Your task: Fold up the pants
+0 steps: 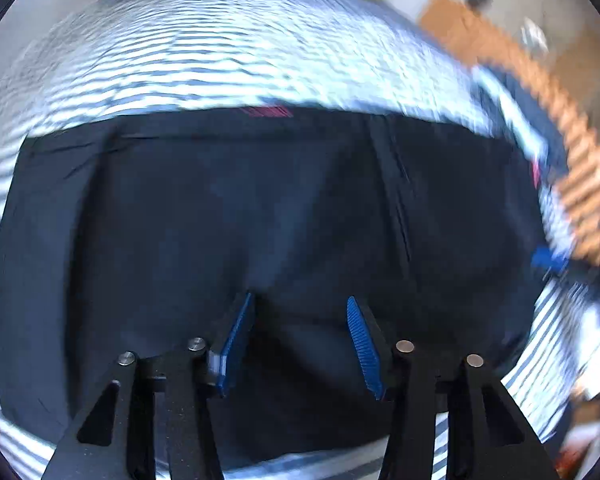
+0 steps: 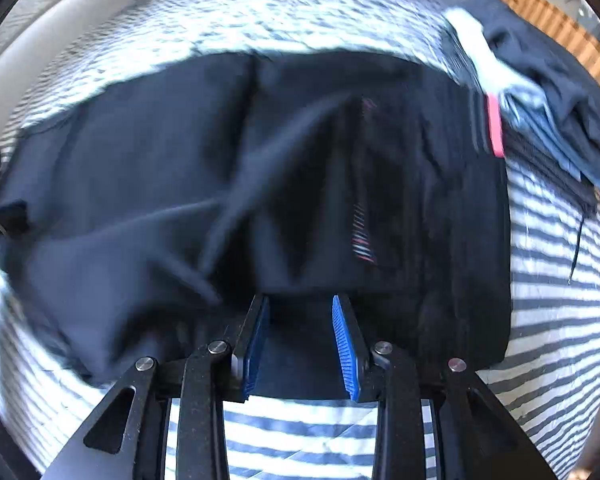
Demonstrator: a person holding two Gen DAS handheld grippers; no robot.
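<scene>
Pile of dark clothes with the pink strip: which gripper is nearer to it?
Right. The right gripper is at the near edge of the pants, the pile up to its right. The left gripper is over the pants, farther from it.

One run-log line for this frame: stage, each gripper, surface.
stage: mid-fold | pants: dark, on striped bedcover | left gripper: open above pants | right gripper: open at pants edge

Each gripper (image 1: 300,304) (image 2: 301,304) is black — ribbed blue pads (image 1: 362,344), silver pivot pins.

No readable text, labels or numbers anywhere.
</scene>
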